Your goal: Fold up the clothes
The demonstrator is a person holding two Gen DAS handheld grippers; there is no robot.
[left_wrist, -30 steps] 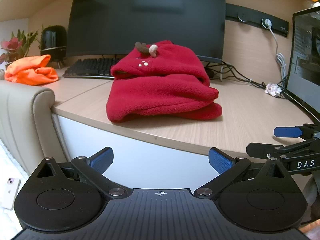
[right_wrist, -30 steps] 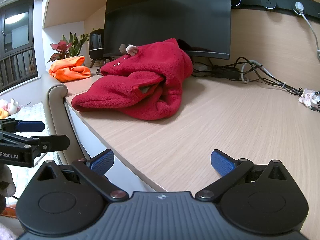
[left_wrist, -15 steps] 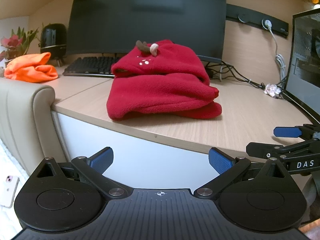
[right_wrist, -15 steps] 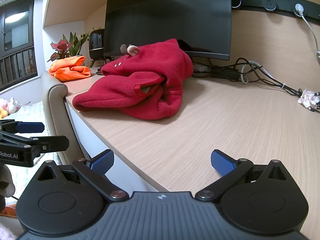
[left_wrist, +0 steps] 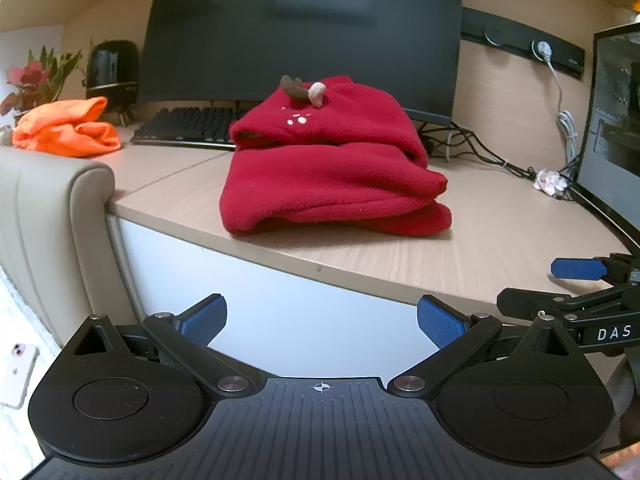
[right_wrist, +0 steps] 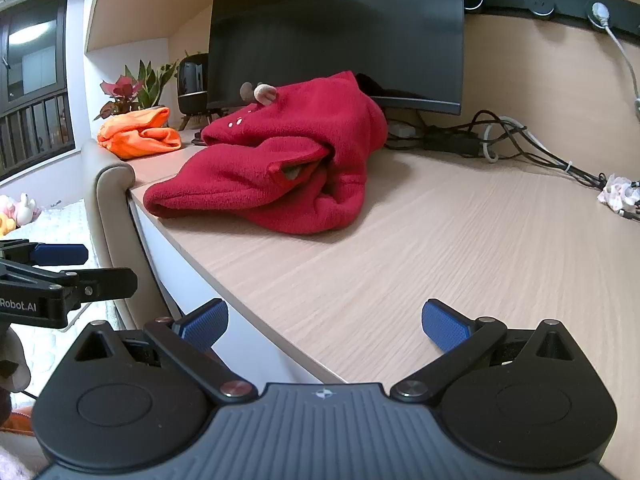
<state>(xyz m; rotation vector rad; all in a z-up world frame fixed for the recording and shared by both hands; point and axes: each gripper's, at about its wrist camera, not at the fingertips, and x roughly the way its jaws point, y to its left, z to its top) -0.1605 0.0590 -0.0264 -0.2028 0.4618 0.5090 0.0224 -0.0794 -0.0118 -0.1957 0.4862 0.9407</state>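
Observation:
A red fleece garment point(left_wrist: 328, 172) with small antlers on its hood lies folded in a stack on the wooden desk point(left_wrist: 480, 236), near the desk's front edge; the right wrist view shows the same red garment point(right_wrist: 280, 160). An orange garment point(left_wrist: 68, 128) sits bundled at the far left of the desk, also seen as the orange bundle point(right_wrist: 140, 134). My left gripper point(left_wrist: 322, 320) is open and empty, held in front of and below the desk edge. My right gripper point(right_wrist: 326, 322) is open and empty over the desk's front corner point(right_wrist: 440, 240), well short of the red garment.
A large dark monitor point(left_wrist: 304, 28), a keyboard point(left_wrist: 192, 126) and a black speaker point(left_wrist: 114, 70) stand behind the clothes. Cables point(right_wrist: 520, 140) run along the back right, and a computer case point(left_wrist: 616, 128) stands at the right. A padded beige headboard point(left_wrist: 52, 216) adjoins the desk's left side.
The left wrist view has drifted slightly, so the desk scene sits a little lower and to the right. Both grippers stay open; the clothes have not moved.

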